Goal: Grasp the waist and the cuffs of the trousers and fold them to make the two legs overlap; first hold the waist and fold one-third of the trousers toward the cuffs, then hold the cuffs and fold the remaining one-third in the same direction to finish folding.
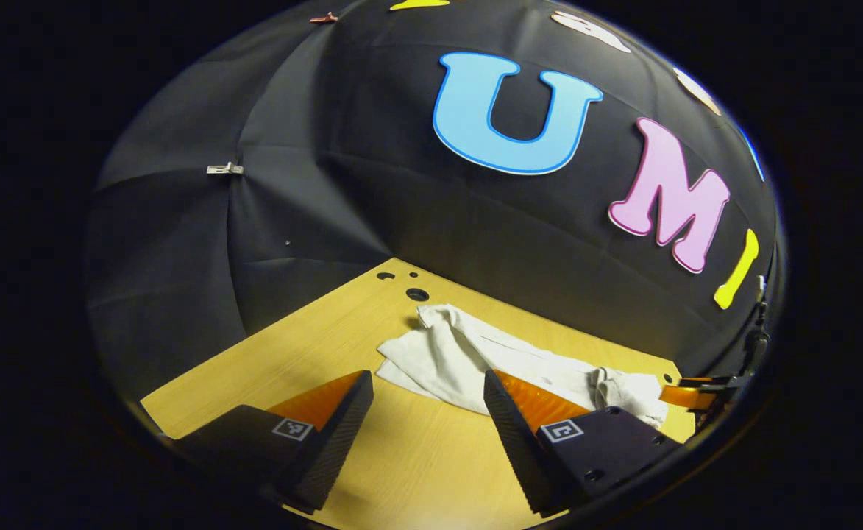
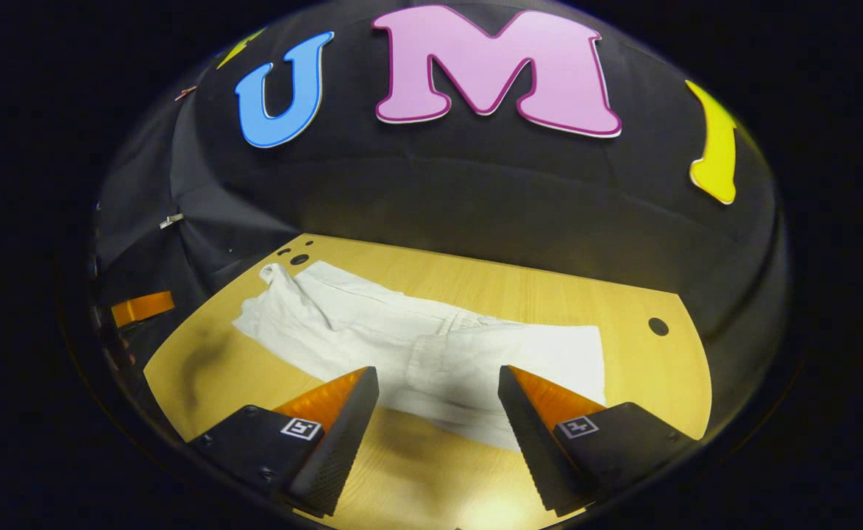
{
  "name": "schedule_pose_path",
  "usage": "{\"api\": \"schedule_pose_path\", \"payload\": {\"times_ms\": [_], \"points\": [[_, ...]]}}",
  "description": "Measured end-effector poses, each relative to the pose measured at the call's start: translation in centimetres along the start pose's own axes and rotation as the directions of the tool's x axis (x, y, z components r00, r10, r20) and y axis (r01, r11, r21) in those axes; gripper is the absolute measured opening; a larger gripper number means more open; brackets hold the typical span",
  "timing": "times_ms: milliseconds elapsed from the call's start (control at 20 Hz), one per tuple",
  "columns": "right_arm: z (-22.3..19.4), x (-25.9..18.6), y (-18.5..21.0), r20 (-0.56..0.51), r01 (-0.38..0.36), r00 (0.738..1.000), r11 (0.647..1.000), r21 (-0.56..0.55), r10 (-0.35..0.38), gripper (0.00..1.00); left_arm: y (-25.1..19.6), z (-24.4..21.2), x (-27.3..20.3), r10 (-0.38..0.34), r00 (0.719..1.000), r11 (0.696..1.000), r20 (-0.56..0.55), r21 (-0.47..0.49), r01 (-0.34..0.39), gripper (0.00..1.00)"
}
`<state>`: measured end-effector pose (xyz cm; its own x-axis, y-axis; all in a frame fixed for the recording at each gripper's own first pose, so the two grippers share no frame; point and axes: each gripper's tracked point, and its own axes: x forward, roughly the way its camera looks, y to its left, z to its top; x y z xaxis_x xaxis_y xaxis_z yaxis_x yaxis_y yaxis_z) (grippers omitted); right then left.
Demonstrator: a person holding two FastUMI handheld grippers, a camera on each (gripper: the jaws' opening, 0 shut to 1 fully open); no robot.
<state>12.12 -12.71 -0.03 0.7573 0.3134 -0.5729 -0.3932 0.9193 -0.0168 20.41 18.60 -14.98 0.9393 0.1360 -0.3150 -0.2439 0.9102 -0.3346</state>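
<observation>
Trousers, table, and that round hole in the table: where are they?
trousers [image 2: 372, 324]: right gripper view, middle of the white cloth.
table [image 2: 534, 291]: right gripper view, bare wood behind the trousers.
round hole [image 2: 658, 326]: right gripper view, centre of the dark hole.

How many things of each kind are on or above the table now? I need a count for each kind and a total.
White trousers: 1
Wooden table: 1
Grippers: 2, left gripper and right gripper
Total: 4

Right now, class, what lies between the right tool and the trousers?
Nothing but bare wooden table: in the right gripper view the open right tool hovers just short of the white trousers.
</observation>
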Motion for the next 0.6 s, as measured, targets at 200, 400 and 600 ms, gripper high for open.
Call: {"api": "schedule_pose_path", "payload": {"times_ms": [200,400,600], "points": [[0.0,-5.9,-1.9,0.023,0.026,0.999,0.997,0.074,-0.028,0.99,1.0,0.2,4.9,0.069,0.996,0.996,-0.051,-0.047,-0.071,0.96],[-0.5,-11.5,-4.4,0.042,0.088,0.995,0.991,0.103,-0.093,0.99,1.8,-1.4,10.0,0.087,0.988,0.993,-0.127,-0.064,-0.095,0.96],[-2.1,-16.6,-6.7,0.037,0.180,0.982,0.975,0.130,-0.187,0.99,3.6,-2.4,14.0,0.156,0.971,0.985,-0.182,-0.048,-0.168,0.96]]}}
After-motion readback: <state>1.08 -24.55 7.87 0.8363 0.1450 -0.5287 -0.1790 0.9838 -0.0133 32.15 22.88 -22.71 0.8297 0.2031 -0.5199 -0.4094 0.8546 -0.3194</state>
